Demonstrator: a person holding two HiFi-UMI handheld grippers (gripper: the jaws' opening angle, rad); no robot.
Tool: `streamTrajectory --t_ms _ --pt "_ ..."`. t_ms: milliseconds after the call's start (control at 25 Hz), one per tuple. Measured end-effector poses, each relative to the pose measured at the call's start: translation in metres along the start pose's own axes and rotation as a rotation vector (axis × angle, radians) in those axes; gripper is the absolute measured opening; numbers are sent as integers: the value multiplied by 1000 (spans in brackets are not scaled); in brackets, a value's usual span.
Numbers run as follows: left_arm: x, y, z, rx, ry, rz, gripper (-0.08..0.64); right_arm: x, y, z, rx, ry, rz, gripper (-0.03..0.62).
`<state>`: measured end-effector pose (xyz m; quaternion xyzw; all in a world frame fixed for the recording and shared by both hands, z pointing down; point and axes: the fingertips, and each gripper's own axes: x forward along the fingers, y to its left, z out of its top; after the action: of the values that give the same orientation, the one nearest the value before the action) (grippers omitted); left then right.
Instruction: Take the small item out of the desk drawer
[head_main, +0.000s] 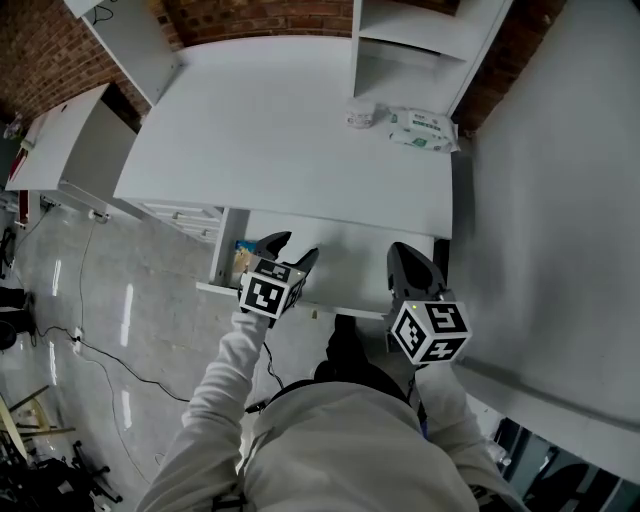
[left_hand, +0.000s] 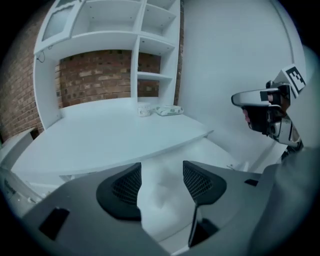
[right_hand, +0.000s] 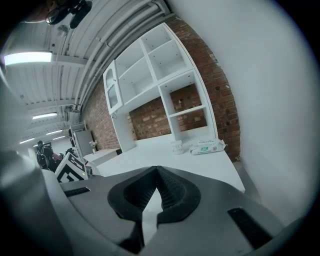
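The white desk's drawer (head_main: 352, 272) stands pulled out under the desk's front edge. A small yellow and blue item (head_main: 243, 258) lies at its left end. My left gripper (head_main: 297, 247) hovers over the drawer just right of that item, open, with nothing between its fingers. In the left gripper view the gripper (left_hand: 161, 174) shows only the bare white drawer floor (left_hand: 160, 202) between its pads. My right gripper (head_main: 402, 250) hangs over the drawer's right end, shut and empty. The right gripper view shows this gripper (right_hand: 157, 172) with its fingertips touching.
A pack of wipes (head_main: 422, 128) and a small white jar (head_main: 360, 116) lie at the desk's back right, below a white shelf unit (head_main: 410, 40). A white wall (head_main: 560, 200) runs close along the right. Cables (head_main: 100, 350) lie on the floor at left.
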<state>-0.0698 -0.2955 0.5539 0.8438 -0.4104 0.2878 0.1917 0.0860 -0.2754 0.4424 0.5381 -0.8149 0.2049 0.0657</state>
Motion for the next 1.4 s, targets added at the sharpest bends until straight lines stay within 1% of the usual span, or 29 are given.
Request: streamTrajectory --t_ms 160,280,440,680,960,1120,1240,1400 --pt "26 -5 -20 41 116 -45 267 4 -7 -4 10 12 -10 28" --pt "44 -5 -34 69 167 -66 270 7 -12 -7 14 23 -12 28" --pt "65 -9 -55 106 270 -104 272 12 -18 -10 20 39 -18 28" --pt "89 -10 -81 157 395 -146 272 19 -22 -11 14 56 -19 28" --pt "107 -8 -104 177 488 -167 272 29 -24 -12 13 74 -17 28" --pt "116 -4 -119 201 539 -161 272 34 -25 -13 9 82 -13 28" --pt "122 -3 -126 203 565 -162 272 35 -27 -14 7 87 -15 28" --pt "126 -2 -140 239 620 -169 270 37 -28 -15 2 93 -23 28"
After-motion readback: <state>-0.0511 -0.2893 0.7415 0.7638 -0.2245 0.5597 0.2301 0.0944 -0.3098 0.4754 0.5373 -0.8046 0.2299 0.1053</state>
